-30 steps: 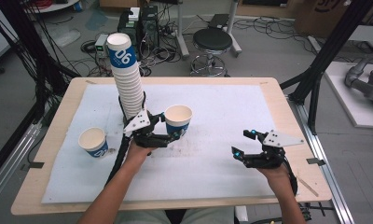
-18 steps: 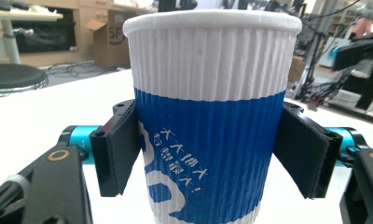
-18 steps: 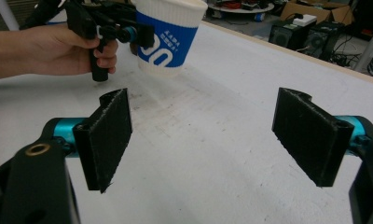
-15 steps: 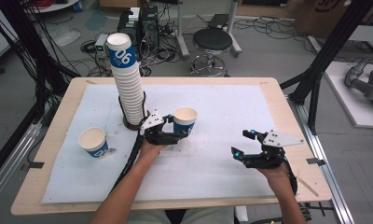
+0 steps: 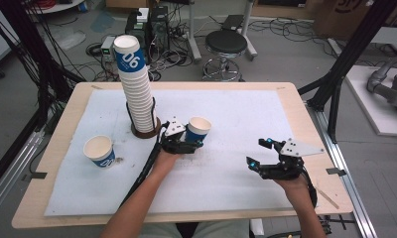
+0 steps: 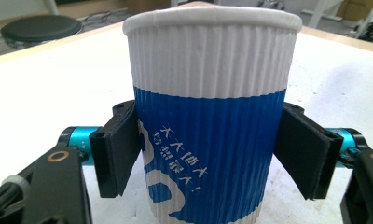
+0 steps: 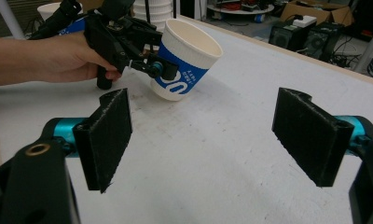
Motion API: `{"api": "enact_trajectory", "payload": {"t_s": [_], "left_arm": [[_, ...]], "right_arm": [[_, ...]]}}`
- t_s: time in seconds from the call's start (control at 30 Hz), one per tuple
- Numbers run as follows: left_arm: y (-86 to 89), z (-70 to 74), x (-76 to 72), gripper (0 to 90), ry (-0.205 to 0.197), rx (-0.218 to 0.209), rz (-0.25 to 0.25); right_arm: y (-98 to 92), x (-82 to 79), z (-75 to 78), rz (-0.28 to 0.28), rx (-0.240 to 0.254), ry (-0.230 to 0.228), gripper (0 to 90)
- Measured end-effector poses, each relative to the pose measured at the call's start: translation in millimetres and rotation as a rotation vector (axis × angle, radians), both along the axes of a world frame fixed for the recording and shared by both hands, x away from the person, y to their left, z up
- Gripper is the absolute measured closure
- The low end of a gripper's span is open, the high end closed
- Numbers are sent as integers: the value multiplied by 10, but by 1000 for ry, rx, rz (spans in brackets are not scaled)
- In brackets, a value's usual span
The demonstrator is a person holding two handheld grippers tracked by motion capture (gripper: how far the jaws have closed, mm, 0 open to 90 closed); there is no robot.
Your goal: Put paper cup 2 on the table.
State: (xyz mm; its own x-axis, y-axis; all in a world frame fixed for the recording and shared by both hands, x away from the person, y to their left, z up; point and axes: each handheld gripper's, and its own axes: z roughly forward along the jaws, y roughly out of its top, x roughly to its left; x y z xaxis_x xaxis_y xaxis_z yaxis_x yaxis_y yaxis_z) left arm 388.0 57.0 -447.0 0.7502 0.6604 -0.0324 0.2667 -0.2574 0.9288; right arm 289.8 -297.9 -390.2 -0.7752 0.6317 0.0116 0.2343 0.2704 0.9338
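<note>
While our left gripper [image 5: 186,141] is pinching the blue-and-white ribbed paper cup [image 5: 198,130] at its blue band, we are holding it tilted just beside the tall cup stack [image 5: 136,89] in its holder, over the white mat [image 5: 236,114] on the desk [image 5: 62,148], its jaws pressing both sides. We are keeping our right gripper [image 5: 260,152] well apart, jaws standing open on nothing. Another cup [image 5: 99,150] is standing at the mat's left

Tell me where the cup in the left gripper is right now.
High view: the held cup sits mid-table between the left gripper jaws, just right of the tall cup stack.
</note>
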Motion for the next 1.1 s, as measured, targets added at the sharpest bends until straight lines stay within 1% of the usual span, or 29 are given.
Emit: {"api": "enact_trajectory", "payload": {"t_s": [0.1, 0.17, 0.23, 0.27, 0.37, 0.47, 0.5, 0.53, 0.57, 0.6, 0.63, 0.67, 0.77, 0.83, 0.87, 0.9, 0.93, 0.97, 1.0, 1.03, 1.1], "left_arm": [[3, 42, -47, 265, 1, 58, 1], [1, 63, -87, 263, -11, 104, -2], [0, 69, -123, 261, -23, 133, -5], [3, 67, -139, 261, -25, 137, -2], [35, 45, -160, 257, -20, 126, 4], [67, 16, -175, 245, -11, 142, 13], [77, 1, -175, 243, -7, 141, 8], [85, -16, -179, 243, 3, 132, 6], [101, -28, -180, 243, 5, 134, 2], [111, -40, -184, 242, 8, 128, 3], [113, -40, -189, 239, 6, 112, 7], [122, -37, -190, 234, 8, 109, 4], [156, -35, -194, 181, 37, 89, -8], [187, -36, -209, 179, 58, 72, -12], [209, -34, -218, 179, 67, 80, -6], [228, -36, -232, 178, 79, 75, -2], [263, -34, -250, 179, 85, 83, -10], [298, -31, -274, 179, 83, 83, -12], [335, -29, -301, 179, 85, 71, -15], [381, -25, -330, 180, 88, 54, -29], [463, -6, -401, 181, 67, 46, -36]], "right_arm": [[-9, -6, -5, -4, 1, 6, 204], [-7, -9, -5, -4, 3, 6, 204], [-5, -15, 0, -4, 0, 4, 204], [-5, -18, 1, -2, -1, 4, 204], [0, -20, 5, -2, 0, 3, 204], [8, -17, 7, -1, 1, 4, 204], [12, -13, 5, 4, 0, 3, 204], [16, -14, 5, 3, 0, 6, 204], [19, -12, 5, 4, 0, 6, 204], [23, -11, 4, 7, 1, 9, 204], [24, -8, 2, 7, 0, 5, 204], [24, -6, 0, 7, -1, 7, 204], [21, -5, -12, 8, -3, 16, 204], [16, -6, -17, 7, -2, 20, 204], [13, -5, -17, 6, -3, 18, 204], [11, -7, -17, 7, -3, 21, 204], [9, -7, -18, 5, -4, 20, 204], [7, -10, -18, 4, -6, 22, 204], [3, -7, -21, 4, -6, 16, 204], [-1, -8, -22, 2, -7, 15, 204], [-5, -17, -22, -1, -3, 25, 204]]}}
